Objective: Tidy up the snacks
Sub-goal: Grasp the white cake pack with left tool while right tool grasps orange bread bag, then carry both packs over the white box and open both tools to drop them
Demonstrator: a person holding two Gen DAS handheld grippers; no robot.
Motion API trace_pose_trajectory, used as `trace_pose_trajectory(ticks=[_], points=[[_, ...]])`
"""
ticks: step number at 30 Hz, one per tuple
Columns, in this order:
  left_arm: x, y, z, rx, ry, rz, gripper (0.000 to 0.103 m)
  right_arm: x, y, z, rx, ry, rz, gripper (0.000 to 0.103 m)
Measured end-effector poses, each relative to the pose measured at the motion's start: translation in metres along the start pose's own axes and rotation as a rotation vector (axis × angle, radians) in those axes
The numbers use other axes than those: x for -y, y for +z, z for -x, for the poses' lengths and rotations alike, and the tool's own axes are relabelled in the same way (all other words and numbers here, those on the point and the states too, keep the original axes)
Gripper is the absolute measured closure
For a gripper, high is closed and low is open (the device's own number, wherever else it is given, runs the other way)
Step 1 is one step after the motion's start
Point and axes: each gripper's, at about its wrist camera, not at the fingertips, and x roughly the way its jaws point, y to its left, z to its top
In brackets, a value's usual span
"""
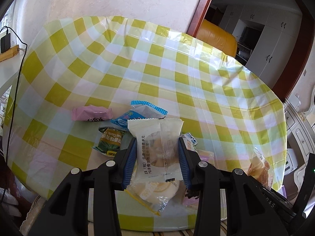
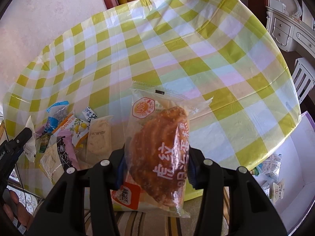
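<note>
My left gripper [image 1: 157,157] is shut on a white snack packet [image 1: 156,147] and holds it above the table's near edge. My right gripper [image 2: 155,163] is shut on a clear packet with a brown tiger-stripe cake [image 2: 159,147], held up over the near edge. Loose snacks lie on the yellow checked tablecloth [image 1: 157,68]: a pink packet [image 1: 91,114], a blue-and-white packet [image 1: 137,114], a green packet [image 1: 110,140] and a lemon cake packet [image 1: 157,192] under the left gripper. The pile also shows in the right wrist view [image 2: 78,133], at the left.
A white box with a purple rim [image 2: 291,157] stands on the floor right of the table, with several small packets [image 2: 275,188] in it. A yellow armchair [image 1: 216,37] is behind the table. A black cable [image 1: 15,82] hangs at the left.
</note>
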Motion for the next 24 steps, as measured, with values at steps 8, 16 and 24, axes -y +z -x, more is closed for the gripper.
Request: trace_pose_trajectory(ticks=[8,16,24], points=[[0.047,-0.02,0.015,-0.025,-0.093,-0.076,0.065,0.029,-0.006,0.017,-0.006,-0.028,-0.028,0.055],[0.096,-0.039,0.02,-0.08,-0.224,-0.154,0.065,0.065,-0.014,0.039,-0.017,-0.09,-0.058,0.055],[0.15,-0.061,0.019,-0.174,-0.384,-0.235,0.064,0.11,-0.024,0.058,-0.036,-0.178,-0.113,0.055]])
